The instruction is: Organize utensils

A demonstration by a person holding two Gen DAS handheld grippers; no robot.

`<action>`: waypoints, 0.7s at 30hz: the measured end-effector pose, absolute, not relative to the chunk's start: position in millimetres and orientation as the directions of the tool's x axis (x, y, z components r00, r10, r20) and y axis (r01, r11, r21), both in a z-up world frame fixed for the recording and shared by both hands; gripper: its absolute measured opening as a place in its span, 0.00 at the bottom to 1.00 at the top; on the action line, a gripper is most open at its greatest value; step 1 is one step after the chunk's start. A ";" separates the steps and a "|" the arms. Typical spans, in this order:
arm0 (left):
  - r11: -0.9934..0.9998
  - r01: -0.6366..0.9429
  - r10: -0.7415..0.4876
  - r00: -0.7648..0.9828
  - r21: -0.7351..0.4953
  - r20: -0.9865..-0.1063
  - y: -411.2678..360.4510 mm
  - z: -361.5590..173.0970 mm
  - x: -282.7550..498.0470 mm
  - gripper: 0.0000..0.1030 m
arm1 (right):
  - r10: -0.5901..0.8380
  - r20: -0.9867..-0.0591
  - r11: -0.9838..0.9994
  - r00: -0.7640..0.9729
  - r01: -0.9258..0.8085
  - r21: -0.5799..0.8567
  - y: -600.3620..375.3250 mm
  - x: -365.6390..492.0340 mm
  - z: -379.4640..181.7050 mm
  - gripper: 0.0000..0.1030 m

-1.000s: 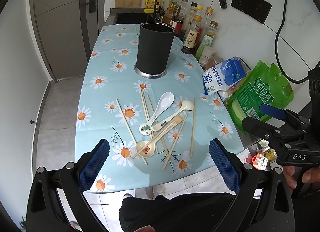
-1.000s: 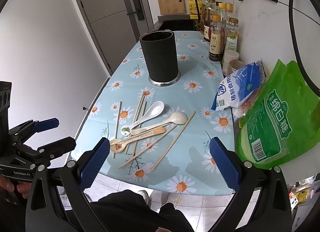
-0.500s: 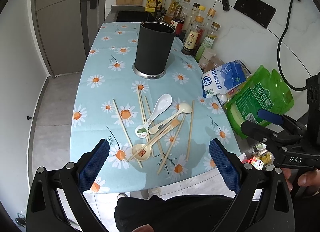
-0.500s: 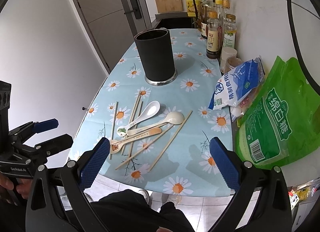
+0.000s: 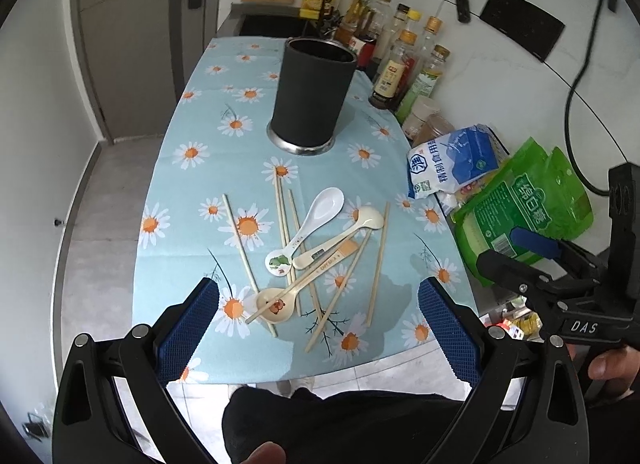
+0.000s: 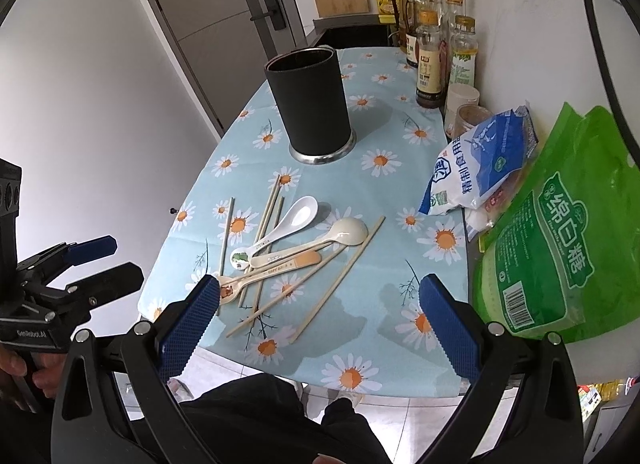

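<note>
Nearest the cameras, the left gripper (image 5: 318,324) and the right gripper (image 6: 318,322) both hang over the near edge of the bench (image 5: 176,184), jaws wide and empty; nothing has been picked up yet. Just beyond them the utensils lie in a loose crossed heap on the daisy cloth: three spoons (image 5: 316,220) and several chopsticks (image 5: 378,260), some under the spoons, some well apart. Farther back stands the dark holder (image 5: 312,96), upright; from here it looks empty, though its bottom is hidden. By this showing the sorting has not begun; every piece is left to move.
</note>
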State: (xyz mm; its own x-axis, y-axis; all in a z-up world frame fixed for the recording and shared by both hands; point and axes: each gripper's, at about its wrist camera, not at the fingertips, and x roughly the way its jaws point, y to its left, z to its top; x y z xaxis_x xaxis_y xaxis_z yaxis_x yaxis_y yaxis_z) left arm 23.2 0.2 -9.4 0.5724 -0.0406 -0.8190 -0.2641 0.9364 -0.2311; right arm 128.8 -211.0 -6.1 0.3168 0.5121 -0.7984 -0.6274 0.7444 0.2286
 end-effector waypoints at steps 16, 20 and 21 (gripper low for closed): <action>0.922 -0.299 -0.050 0.540 -0.247 -0.840 8.9 -17.8 34.0 0.94 | 0.518 -0.814 0.742 0.264 -0.613 0.273 -205.8 146.9 -11.3 0.96; 0.914 -0.292 -0.094 0.522 -0.281 -0.848 17.1 -28.6 39.3 0.94 | 0.501 -0.821 0.768 0.274 -0.578 0.275 -203.3 153.3 -13.4 0.96; 0.899 -0.299 -0.132 0.513 -0.321 -0.848 23.2 -35.1 40.1 0.94 | 0.497 -0.819 0.776 0.288 -0.570 0.270 -203.7 155.0 -12.8 0.96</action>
State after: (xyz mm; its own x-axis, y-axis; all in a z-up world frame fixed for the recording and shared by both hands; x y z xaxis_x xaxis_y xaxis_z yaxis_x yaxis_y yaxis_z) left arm 40.1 23.2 -35.1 0.5129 -0.1318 -0.8483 -0.2994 0.8986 -0.3206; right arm 155.0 -203.7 -12.8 0.2884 0.4966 -0.8187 -0.5702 0.7760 0.2698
